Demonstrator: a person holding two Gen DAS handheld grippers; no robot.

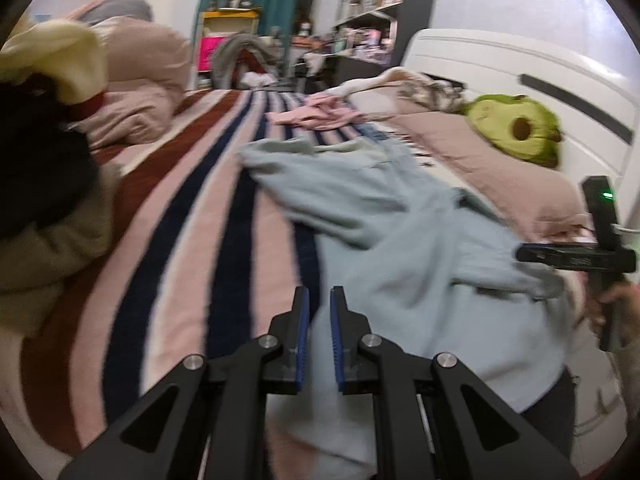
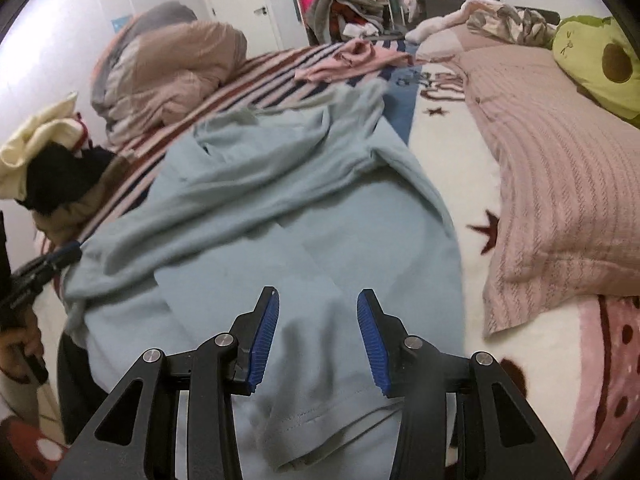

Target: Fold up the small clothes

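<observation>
A light blue top [image 1: 400, 216] lies rumpled along a striped bed cover [image 1: 192, 208]. My left gripper [image 1: 320, 292] is shut on the top's near left edge, and the cloth runs up between its blue pads. From the right wrist view the left gripper [image 2: 74, 250] pinches that same edge of the top [image 2: 300, 184]. My right gripper [image 2: 318, 294] hovers over the near hem with its jaws apart. Fabric lies between them, and the pads [image 2: 262, 340] show bare. In the left wrist view the right gripper [image 1: 524, 255] sits at the top's right edge, held by a hand.
A crumpled pink garment [image 1: 316, 114] lies farther up the bed. At the left stands a pile of dark and cream clothes [image 1: 48, 140], with a bundled duvet [image 1: 144, 76] behind it. To the right are a pink ribbed pillow [image 2: 560, 184] and an avocado plush [image 2: 600, 64].
</observation>
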